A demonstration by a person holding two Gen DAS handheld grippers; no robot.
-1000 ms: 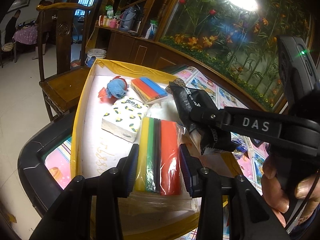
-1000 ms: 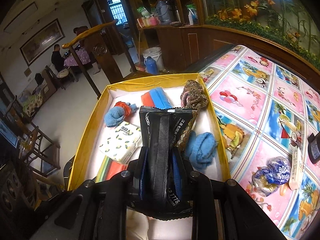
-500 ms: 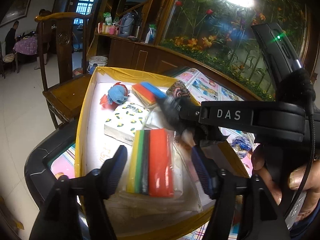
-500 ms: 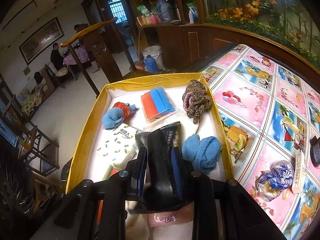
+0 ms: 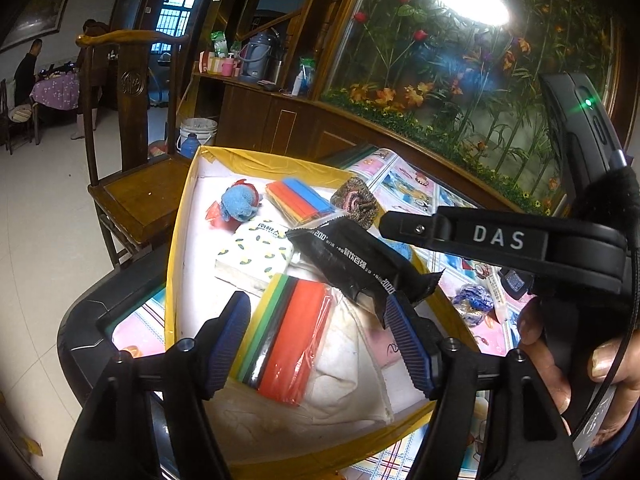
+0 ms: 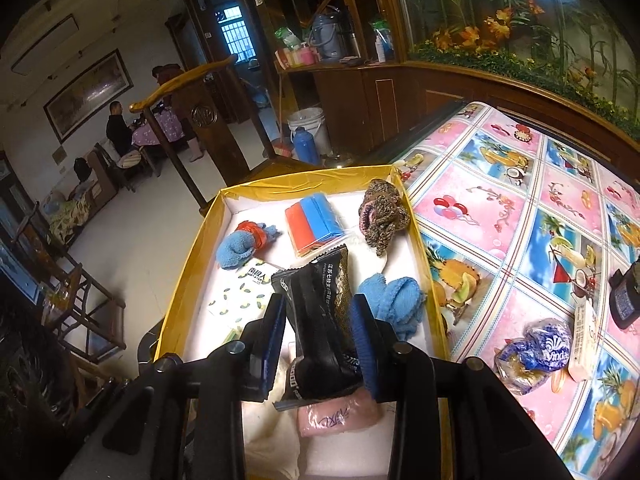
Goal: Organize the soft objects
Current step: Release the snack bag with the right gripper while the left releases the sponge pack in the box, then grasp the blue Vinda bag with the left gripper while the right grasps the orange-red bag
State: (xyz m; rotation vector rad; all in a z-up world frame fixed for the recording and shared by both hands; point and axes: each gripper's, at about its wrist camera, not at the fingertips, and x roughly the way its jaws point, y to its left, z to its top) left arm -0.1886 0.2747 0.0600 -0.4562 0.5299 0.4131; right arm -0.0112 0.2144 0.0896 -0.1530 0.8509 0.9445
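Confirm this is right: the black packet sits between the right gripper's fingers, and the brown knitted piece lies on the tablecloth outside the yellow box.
Not quite. The brown knitted piece lies inside the yellow box, at its far right corner, as the right wrist view shows. The black packet is between the right gripper fingers.

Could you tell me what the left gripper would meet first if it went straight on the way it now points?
Most likely the bag of colored strips, which lies in the yellow box between the open jaws of the left gripper and just ahead of them. Depth is hard to judge through the fisheye lens.

Colours in your yellow-walled box (image 6: 188,264)

You see a black packet (image 6: 320,308), blue cloth (image 6: 394,300), a striped yellow-green-black-red pack (image 5: 292,340) and a lemon-print white tissue pack (image 5: 256,254).
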